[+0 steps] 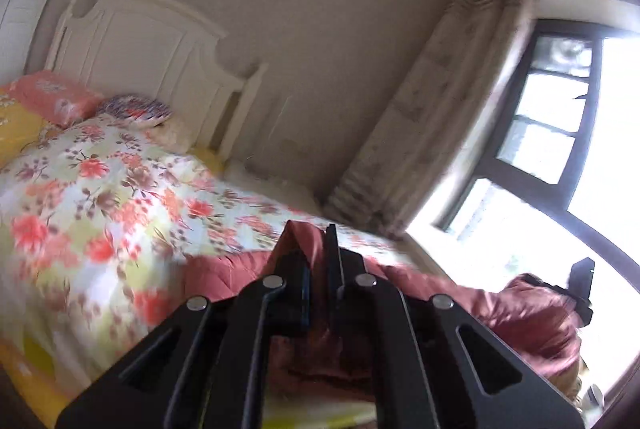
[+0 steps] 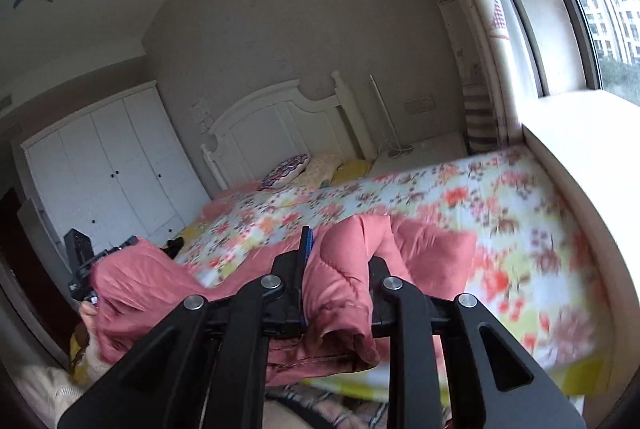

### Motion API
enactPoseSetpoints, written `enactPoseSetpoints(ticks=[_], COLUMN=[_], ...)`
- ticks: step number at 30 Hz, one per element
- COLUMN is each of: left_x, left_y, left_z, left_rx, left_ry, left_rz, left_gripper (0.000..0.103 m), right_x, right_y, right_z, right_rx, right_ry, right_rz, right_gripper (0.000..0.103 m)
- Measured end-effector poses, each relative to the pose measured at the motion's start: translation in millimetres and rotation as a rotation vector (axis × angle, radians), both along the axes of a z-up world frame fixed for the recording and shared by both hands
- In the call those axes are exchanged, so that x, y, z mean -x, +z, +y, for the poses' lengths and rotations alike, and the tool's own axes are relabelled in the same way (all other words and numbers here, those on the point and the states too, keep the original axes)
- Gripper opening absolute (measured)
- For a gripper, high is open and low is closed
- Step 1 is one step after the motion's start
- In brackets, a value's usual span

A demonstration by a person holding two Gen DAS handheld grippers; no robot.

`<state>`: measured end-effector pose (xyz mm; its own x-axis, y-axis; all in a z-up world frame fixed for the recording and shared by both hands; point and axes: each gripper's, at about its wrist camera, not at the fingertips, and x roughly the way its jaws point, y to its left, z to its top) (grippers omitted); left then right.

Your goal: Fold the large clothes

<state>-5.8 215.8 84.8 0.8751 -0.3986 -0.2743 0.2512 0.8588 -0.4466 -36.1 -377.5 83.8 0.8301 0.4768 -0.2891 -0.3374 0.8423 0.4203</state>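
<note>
A bed under a floral quilt fills the middle of both views. Across the lower centre hangs a pink quilted garment. The left gripper and right gripper are each clamped on its fabric.

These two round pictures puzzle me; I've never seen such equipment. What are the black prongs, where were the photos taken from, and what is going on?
A person holds a hand tool in each hand, each with a two-finger gripper and a wide-angle camera looking along its fingers. One picture comes from the left gripper, the other from the right gripper; each also shows the other tool at its edge. Both are shut on a pink quilted garment, lifted above a bed with a floral cover. Pillows lie by the white headboard. The blur suggests movement.
</note>
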Motion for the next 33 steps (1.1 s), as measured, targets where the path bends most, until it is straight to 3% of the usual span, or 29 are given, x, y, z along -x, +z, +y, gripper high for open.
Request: enactPoseSetpoints(ticks=[3, 6, 8, 9, 10, 12, 15, 16, 17, 18, 22, 24, 27, 28, 29, 30, 31, 32, 33], left_x=[-96.4, -185.1, -224.3, -241.1, -247.0, -250.5, -251.4, -251.1, -252.8, -253.7, -262.7, -274.3, -290.6, -292.8, -295.2, -298.1, -299.4, -298.3, -291.2], left_y=[-11.0, -50.1, -81.5, -95.4, -101.2, -106.3, -108.2, -109.5, -111.7, -113.9, -124.0, -132.1, -145.8, -146.7, -147.4, -149.2, -149.8, -148.1, -140.0], left_z=[-3.9, -6.3, -4.5, 0.6, 6.3, 16.7, 24.3, 23.5, 21.1, 18.1, -0.3, -12.2, -23.6, -26.0, -28.0, -30.3, -31.7, -33.3, -34.0], left_rx=[-0.030, -0.054, -0.048, -0.057, -0.071, -0.097, -0.170, -0.192, -0.210, -0.225, -0.256, -0.282, -0.323, -0.329, -0.332, -0.321, -0.305, -0.294, -0.299], left_ry=[0.080, 0.154, 0.157, 0.206, 0.244, 0.271, 0.177, 0.140, 0.105, 0.068, -0.032, -0.076, -0.108, -0.114, -0.125, -0.159, -0.189, -0.197, -0.167], left_rz=[0.163, 0.330, 0.429, 0.469, 0.470, 0.438, 0.414, 0.415, 0.418, 0.423, 0.453, 0.480, 0.518, 0.515, 0.505, 0.507, 0.516, 0.510, 0.457], left_gripper=[0.007, 0.014, 0.026, 0.044, 0.062, 0.074, 0.079, 0.081, 0.083, 0.085, 0.087, 0.089, 0.088, 0.083, 0.074, 0.043, 0.011, 0.009, 0.007], right_x=[-81.7, -166.4, -226.6, -248.1, -262.3, -278.3, -272.7, -270.2, -267.0, -265.6, -268.4, -271.5, -282.4, -284.6, -286.4, -286.7, -285.2, -281.9, -276.2], right_y=[1.1, -32.2, -75.0, -98.1, -115.2, -142.7, -150.6, -150.4, -149.8, -148.3, -156.1, -153.5, -156.5, -160.2, -163.3, -166.3, -169.4, -168.4, -161.7], right_z=[4.9, 0.5, -7.3, -15.6, -23.1, -41.5, -60.0, -62.8, -67.8, -74.1, -105.6, -106.8, -87.1, -80.6, -71.8, -62.2, -55.5, -48.2, -42.1], right_rx=[0.043, 0.026, 0.012, -0.033, -0.069, -0.146, -0.201, -0.204, -0.202, -0.197, -0.442, -0.391, -0.215, -0.188, -0.146, -0.089, -0.042, 0.005, 0.044], right_ry=[-0.066, -0.112, -0.137, -0.142, -0.152, -0.145, -0.064, -0.048, -0.047, -0.082, -0.035, -0.080, -0.059, -0.035, -0.004, 0.018, 0.028, 0.033, 0.028], right_rz=[0.093, 0.254, 0.397, 0.481, 0.550, 0.627, 0.568, 0.552, 0.531, 0.515, 0.460, 0.449, 0.484, 0.494, 0.505, 0.513, 0.511, 0.499, 0.468], right_gripper=[0.023, 0.025, 0.028, 0.030, 0.033, 0.034, 0.038, 0.048, 0.088, 0.099, 0.099, 0.099, 0.099, 0.099, 0.099, 0.099, 0.090, 0.061, 0.047])
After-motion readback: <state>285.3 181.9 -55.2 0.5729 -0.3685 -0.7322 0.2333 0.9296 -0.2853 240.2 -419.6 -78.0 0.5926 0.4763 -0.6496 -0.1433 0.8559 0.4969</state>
